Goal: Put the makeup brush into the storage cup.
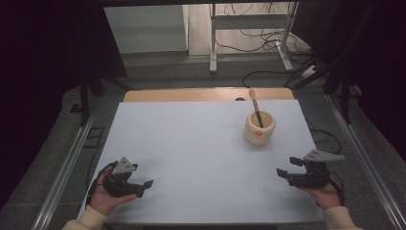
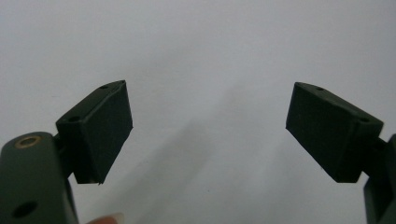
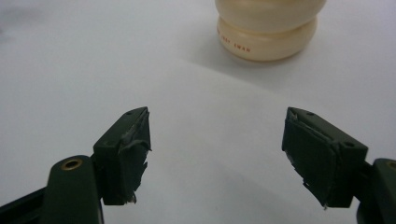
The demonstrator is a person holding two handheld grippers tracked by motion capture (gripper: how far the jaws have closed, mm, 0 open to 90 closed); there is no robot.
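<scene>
A cream round pot (image 1: 259, 129) stands on the white table (image 1: 191, 143), right of centre toward the back. A brush with a black handle and pale tip (image 1: 255, 108) sticks up out of it. My right gripper (image 1: 284, 173) rests low over the table's front right, held in a hand, jaws wide apart with nothing between them. In the right gripper view the pot's base (image 3: 268, 32) lies ahead of my open right gripper (image 3: 217, 154). My left gripper (image 1: 145, 187) sits at the front left, also open and empty, and the left gripper view has it (image 2: 208, 130) over bare white table.
A wooden strip (image 1: 206, 94) runs along the table's far edge. Metal rails (image 1: 67, 163) flank both sides. Beyond are a desk frame (image 1: 249, 38) and loose cables (image 1: 268, 74) on the floor. Dark curtains hang left and right.
</scene>
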